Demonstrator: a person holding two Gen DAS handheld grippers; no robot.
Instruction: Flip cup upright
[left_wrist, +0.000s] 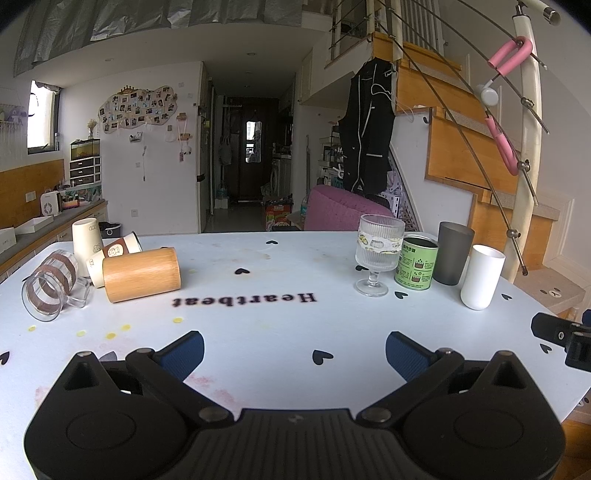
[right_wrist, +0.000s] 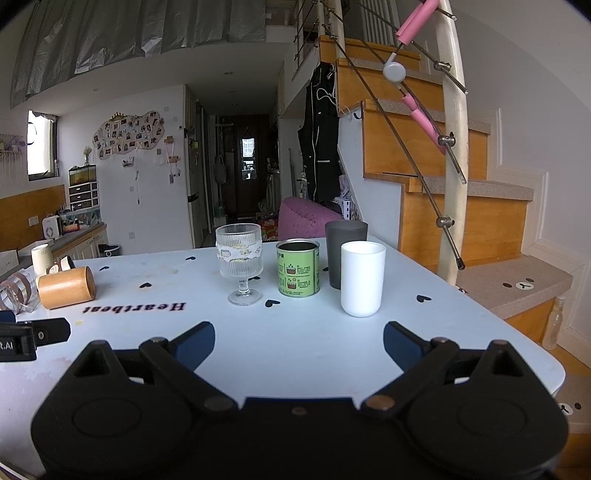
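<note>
Two grippers, the left gripper (left_wrist: 294, 350) and the right gripper (right_wrist: 299, 341), are held wide apart with nothing in them. The wooden cup (left_wrist: 142, 274) is seen lying on its side at the table's (left_wrist: 277, 325) left, touching a tipped paper cup (left_wrist: 96, 266), just beside a tipped glass mug (left_wrist: 50, 286). These could be knocked, or the round cup rolled away, if it is grabbed carelessly.

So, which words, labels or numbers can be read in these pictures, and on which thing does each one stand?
"Heartbeat": printed in black on the table, upside down from both cameras.
".AI": end of a white label on the left gripper's body, seen in the right wrist view; the rest is cut off.
Green can: printed label, too small to read.
Cream paper cup: small mark, too blurred to read.
</note>
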